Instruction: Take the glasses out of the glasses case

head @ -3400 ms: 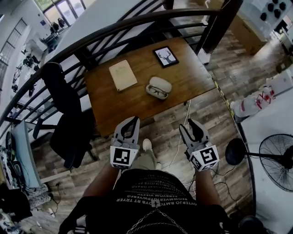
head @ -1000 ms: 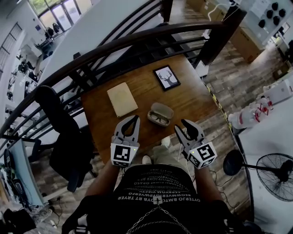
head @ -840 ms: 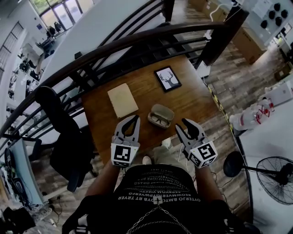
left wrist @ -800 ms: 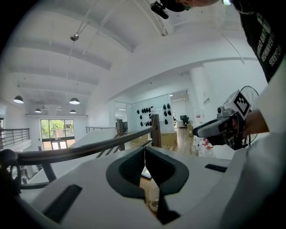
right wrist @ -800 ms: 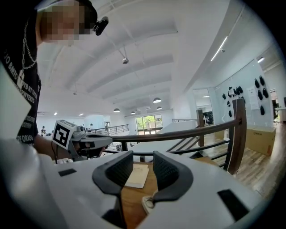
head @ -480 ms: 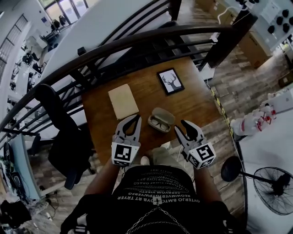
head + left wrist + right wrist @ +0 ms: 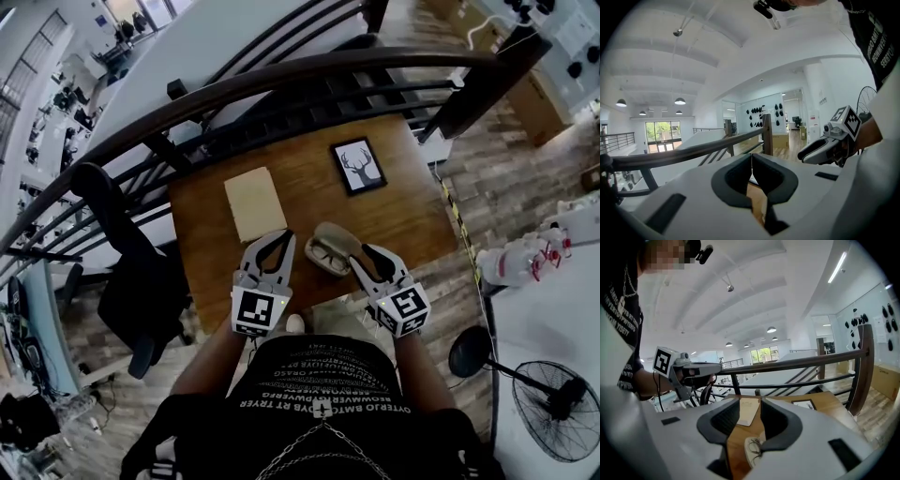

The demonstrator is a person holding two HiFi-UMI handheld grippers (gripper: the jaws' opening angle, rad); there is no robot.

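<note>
The open beige glasses case lies near the front edge of the wooden table, with dark-rimmed glasses inside it. My left gripper hovers just left of the case, jaws shut with tips touching and nothing between them. Just right of the case is my right gripper, its jaws open and empty. The right gripper view looks between the jaws of the right gripper down at the glasses. In the left gripper view the left gripper shows its tips meeting over the table.
A tan notebook lies behind the left gripper and a framed deer picture at the table's back right. A dark railing runs behind the table. A black office chair stands to the left, a fan at the lower right.
Both grippers have moved forward over the table's front edge and lower, closing in on either side of the case. Their jaws look unchanged.
</note>
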